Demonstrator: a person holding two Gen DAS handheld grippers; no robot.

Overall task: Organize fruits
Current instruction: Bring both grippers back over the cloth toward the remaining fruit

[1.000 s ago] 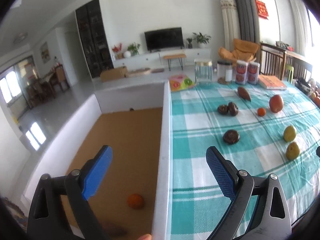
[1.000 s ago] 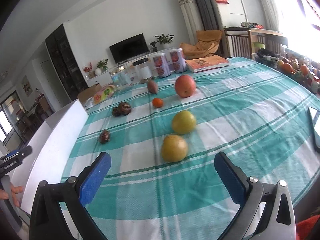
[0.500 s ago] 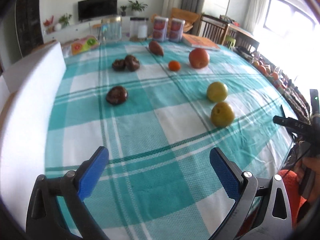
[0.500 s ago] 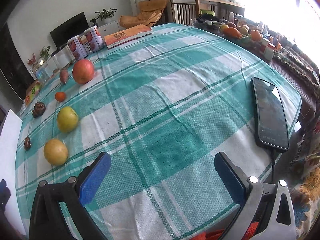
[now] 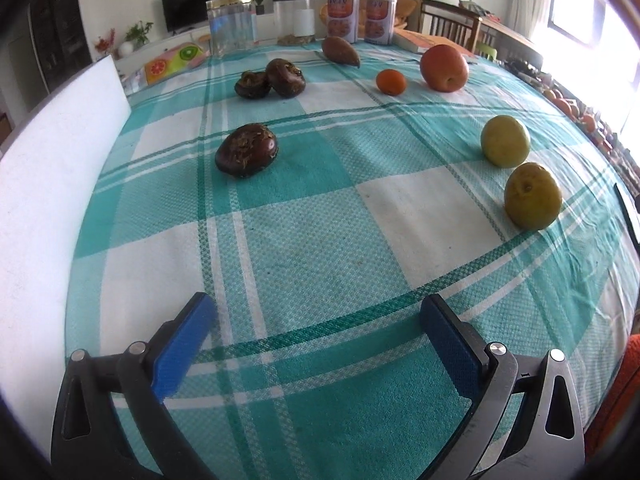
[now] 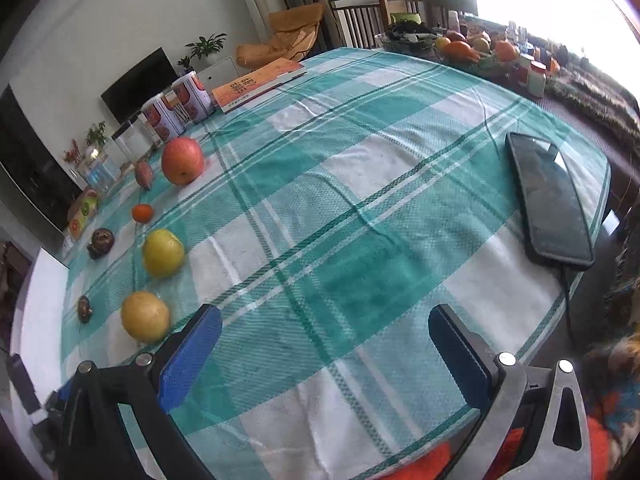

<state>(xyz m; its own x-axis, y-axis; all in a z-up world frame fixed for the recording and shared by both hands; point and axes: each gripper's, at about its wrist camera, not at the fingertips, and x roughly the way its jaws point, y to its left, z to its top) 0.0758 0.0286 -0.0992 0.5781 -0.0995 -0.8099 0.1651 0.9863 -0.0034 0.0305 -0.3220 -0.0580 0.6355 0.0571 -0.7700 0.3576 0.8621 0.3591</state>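
Observation:
Fruits lie on a green checked tablecloth [image 5: 320,232]. In the left wrist view a dark brown fruit [image 5: 246,149] sits ahead, two more dark ones [image 5: 270,79] behind it, a small orange [image 5: 391,81], a red apple [image 5: 444,67], a brown pointed fruit [image 5: 340,50] and two yellow-green fruits [image 5: 505,141] [image 5: 532,195] at right. My left gripper [image 5: 316,344] is open and empty above the cloth. My right gripper [image 6: 324,352] is open and empty; the yellow fruits [image 6: 145,316] [image 6: 163,253] lie to its left.
A white foam box wall [image 5: 44,184] borders the table's left side. Jars and two cans [image 5: 342,16] stand at the far edge, with a book [image 6: 256,84]. A black phone [image 6: 548,200] lies near the right edge. A fruit bowl [image 6: 464,50] stands beyond.
My left gripper swung from over the box to over the table and came lower, closer to the dark fruit. My right gripper turned right, away from the fruits, toward the phone.

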